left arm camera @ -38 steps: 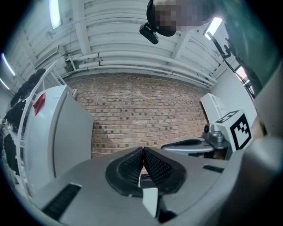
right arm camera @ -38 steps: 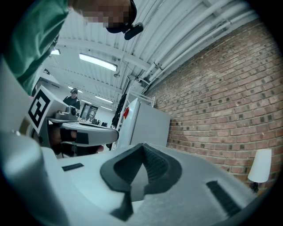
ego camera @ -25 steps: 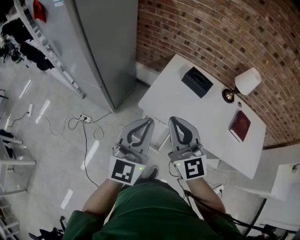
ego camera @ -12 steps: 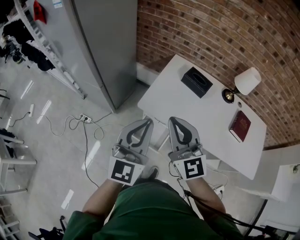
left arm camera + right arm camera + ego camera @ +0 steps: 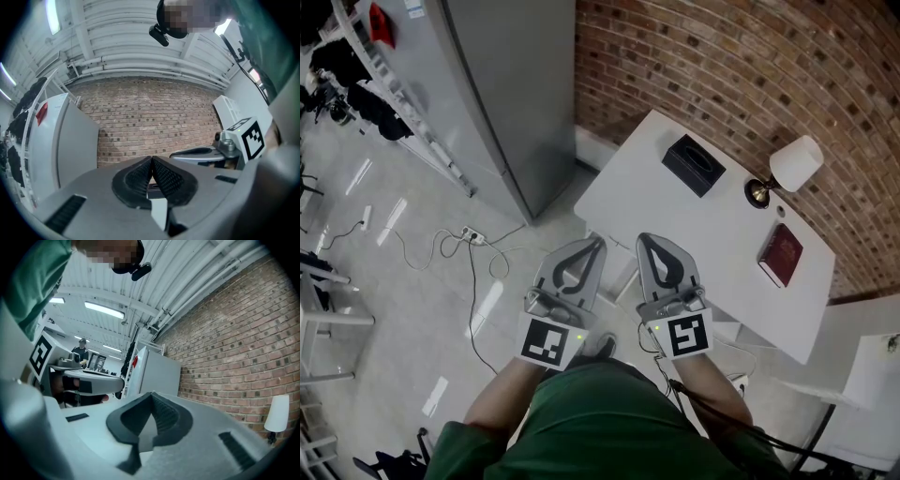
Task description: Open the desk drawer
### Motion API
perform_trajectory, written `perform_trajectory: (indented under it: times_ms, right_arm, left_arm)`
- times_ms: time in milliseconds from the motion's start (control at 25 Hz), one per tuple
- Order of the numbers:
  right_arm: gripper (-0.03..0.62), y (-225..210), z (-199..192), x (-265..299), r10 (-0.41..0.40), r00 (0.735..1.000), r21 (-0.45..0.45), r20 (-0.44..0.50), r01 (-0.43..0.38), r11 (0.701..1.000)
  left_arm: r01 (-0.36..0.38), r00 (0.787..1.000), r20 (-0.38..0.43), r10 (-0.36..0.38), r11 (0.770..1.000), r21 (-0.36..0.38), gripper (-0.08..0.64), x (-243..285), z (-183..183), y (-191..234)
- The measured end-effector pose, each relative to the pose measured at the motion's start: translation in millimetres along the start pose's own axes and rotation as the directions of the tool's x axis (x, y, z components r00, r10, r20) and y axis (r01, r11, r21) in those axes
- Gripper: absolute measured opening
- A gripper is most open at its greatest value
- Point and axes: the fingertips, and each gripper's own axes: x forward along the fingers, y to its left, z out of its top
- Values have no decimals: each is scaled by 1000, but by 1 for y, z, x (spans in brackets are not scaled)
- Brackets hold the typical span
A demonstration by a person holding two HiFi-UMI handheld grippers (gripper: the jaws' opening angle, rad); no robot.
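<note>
1. Well left of the left gripper [image 5: 599,240]: grey cabinet [image 5: 516,94], and cables [image 5: 469,246] on the floor. Neither looks like part of the job.
2. Left gripper: jaws pressed together tip to tip, nothing between them. It is held out from the chest and aimed at the near edge of the surface [image 5: 675,216]. I read this as a carrying or ready pose, not a grasp.
3. Right gripper [image 5: 645,238]: just beside the left one on its right, not touching it. Its jaws are likewise closed on nothing, and it has the same forward aim.
4. Ahead and right of the right gripper: white surface against the brick wall [image 5: 722,66]. It carries a black box [image 5: 694,163], a lamp [image 5: 794,162] and a red book [image 5: 780,251], all well beyond reach of the tips.
5. Drawer: presumably under the surface, ahead of and below both grippers, where the top hides it. Both gripper views tilt up at wall and ceiling and miss it. A white piece [image 5: 622,272] shows between the grippers, either a leg or the drawer front. Whether the drawer is open or shut can't be told.
</note>
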Motion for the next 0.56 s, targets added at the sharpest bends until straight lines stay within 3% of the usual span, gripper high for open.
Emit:
perform_trajectory:
  times_ms: [560]
  right_arm:
    - [0, -13, -12, -12, 45, 999, 10, 8, -45, 999]
  left_arm:
    - [-45, 999, -28, 46, 998, 38, 8, 0, -8, -12]
